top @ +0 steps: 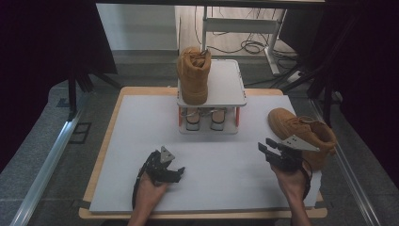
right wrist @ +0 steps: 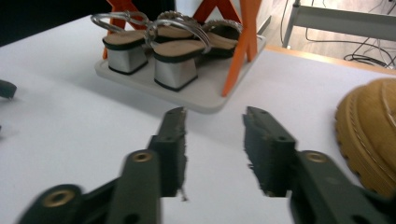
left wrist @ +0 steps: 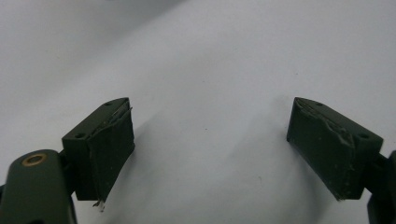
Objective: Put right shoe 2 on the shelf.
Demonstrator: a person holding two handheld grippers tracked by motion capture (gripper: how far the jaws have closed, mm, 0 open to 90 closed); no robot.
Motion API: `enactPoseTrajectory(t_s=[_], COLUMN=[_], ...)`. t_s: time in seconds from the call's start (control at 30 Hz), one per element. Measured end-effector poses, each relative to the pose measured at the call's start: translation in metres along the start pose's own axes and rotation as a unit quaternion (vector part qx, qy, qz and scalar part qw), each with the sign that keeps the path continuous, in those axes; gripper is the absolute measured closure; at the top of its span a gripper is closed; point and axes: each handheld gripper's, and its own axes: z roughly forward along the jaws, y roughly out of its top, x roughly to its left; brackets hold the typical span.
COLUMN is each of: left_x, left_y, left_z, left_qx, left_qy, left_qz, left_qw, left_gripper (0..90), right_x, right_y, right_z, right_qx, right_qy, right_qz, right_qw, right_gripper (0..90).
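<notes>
Two tan boots are in the high view. One boot (top: 193,75) stands on the top shelf of a small white rack (top: 228,87); the other boot (top: 301,128) lies on the white table at the right, its toe (right wrist: 369,135) at the edge of the right gripper view. My right gripper (top: 266,144) hovers just left of that boot, its jaws (right wrist: 212,112) open a little with nothing between them. My left gripper (top: 175,170) rests near the front of the table, open wide (left wrist: 210,107) over bare surface.
A pair of silver-heeled sandals (right wrist: 173,51) sits on the rack's lower shelf (top: 205,117) between orange legs. The white board (top: 141,122) covers a wooden table. Black stands, cables and a metal frame lie beyond the far edge.
</notes>
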Motion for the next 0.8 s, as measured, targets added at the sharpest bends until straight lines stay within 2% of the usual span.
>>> enactPoseTrajectory(t_s=[0.2, 0.33, 0.43, 0.67, 0.8], left_x=[0.0, 0.0, 0.0, 0.0, 0.0], left_y=[0.0, 0.0, 0.0, 0.0, 0.0], left_z=[0.0, 0.0, 0.0, 0.0, 0.0], left_qx=[0.0, 0.0, 0.0, 0.0, 0.0], left_qy=[0.0, 0.0, 0.0, 0.0, 0.0], left_qz=[0.0, 0.0, 0.0, 0.0, -0.001], left_qw=[1.0, 1.0, 1.0, 1.0, 1.0], left_gripper=[14.7, 14.7, 14.7, 14.7, 14.7], right_x=[-0.011, -0.018, -0.023, -0.036, -0.045], right_y=[-0.017, -0.026, -0.034, -0.053, -0.063], right_z=[-0.013, -0.021, -0.027, -0.043, -0.054], right_qx=[0.013, 0.019, 0.022, 0.027, 0.027], right_qy=[-0.011, -0.014, -0.029, -0.067, -0.092], right_qz=[0.0, 0.009, 0.011, 0.03, 0.042], right_qw=[0.9999, 0.9997, 0.9993, 0.9969, 0.9945], right_gripper=[77.5, 84.5, 89.2, 89.6, 89.6])
